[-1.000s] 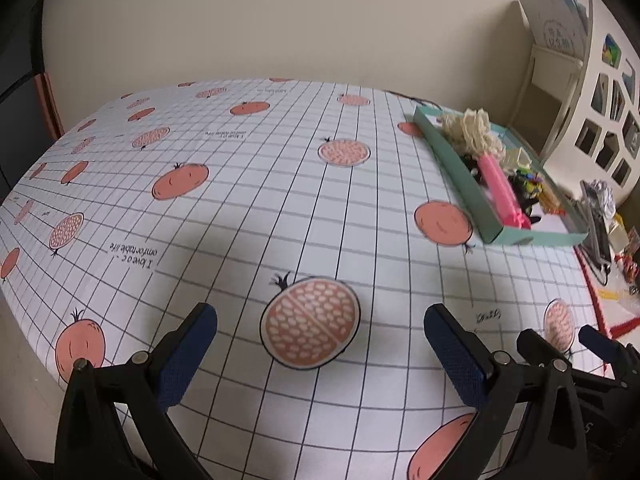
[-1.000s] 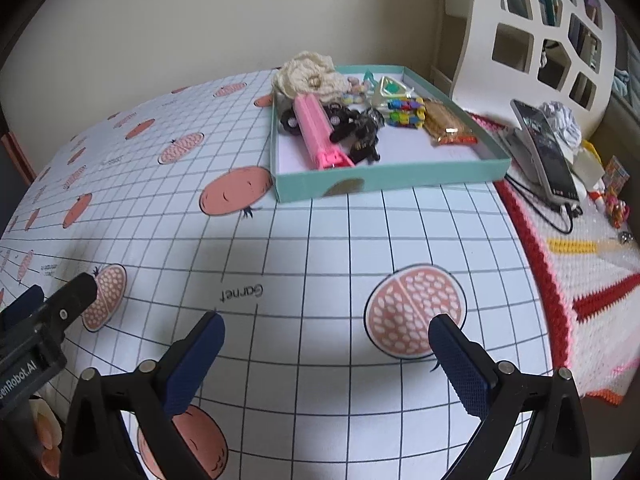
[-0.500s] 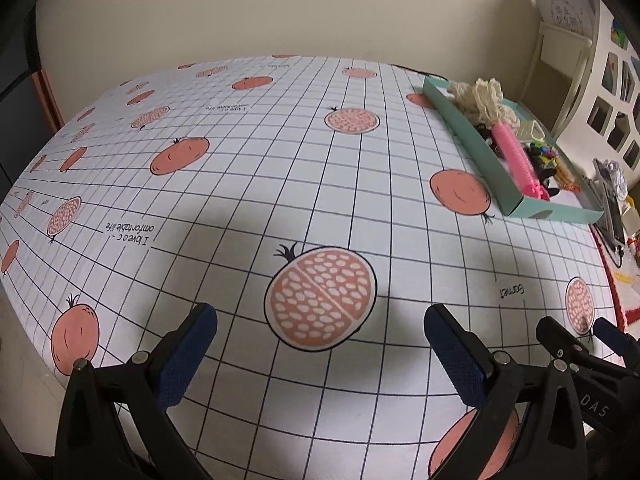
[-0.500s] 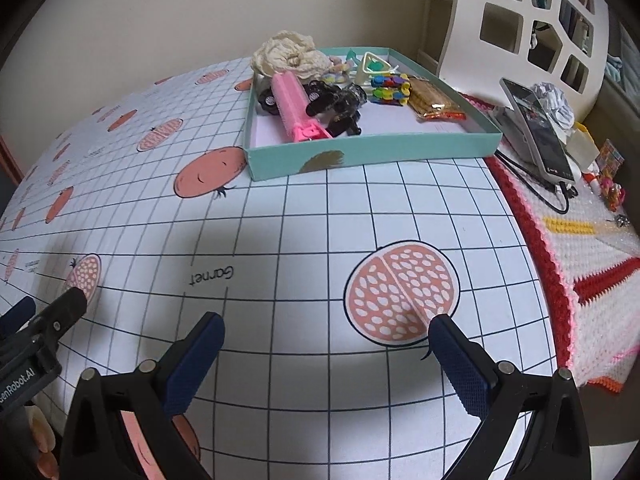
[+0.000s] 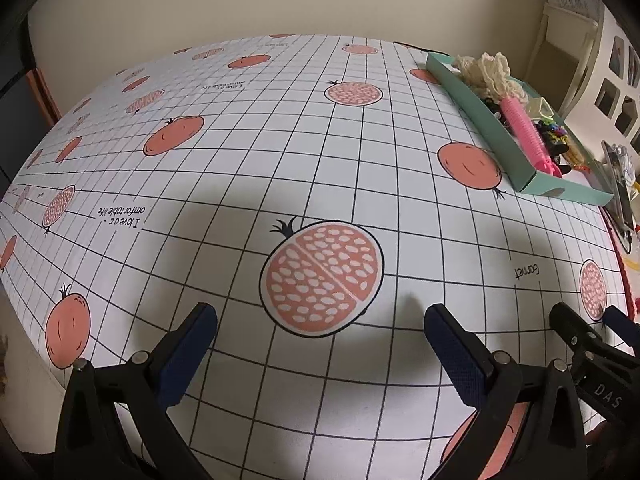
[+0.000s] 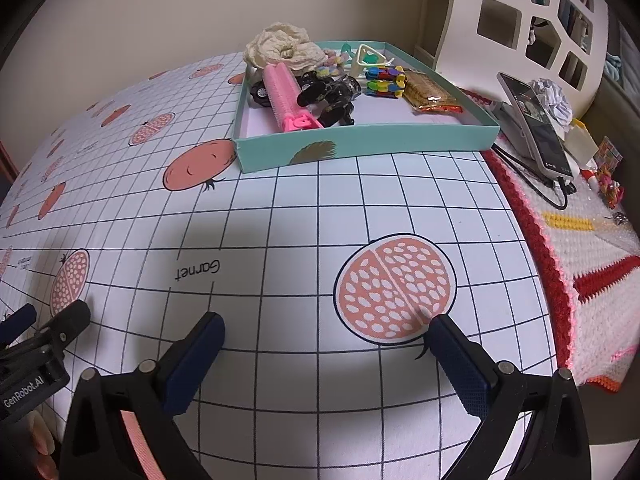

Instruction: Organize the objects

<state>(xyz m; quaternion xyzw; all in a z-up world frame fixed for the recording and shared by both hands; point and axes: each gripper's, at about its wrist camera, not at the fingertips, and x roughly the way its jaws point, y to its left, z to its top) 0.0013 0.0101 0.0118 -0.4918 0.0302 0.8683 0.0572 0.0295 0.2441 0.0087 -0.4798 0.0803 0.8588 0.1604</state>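
Left gripper and right gripper both hover with fingers spread, holding nothing, over the near edge of the table, while the teal tray of pink roller, cream scrunchie and toys sits toward the far right corner.

A home room: pomegranate-print tablecloth, crocheted blanket, white cubby shelf against a plain wall.

Table under a white grid cloth printed with pomegranates. A teal tray of small items sits at its far right. A crocheted mat lies beside it.
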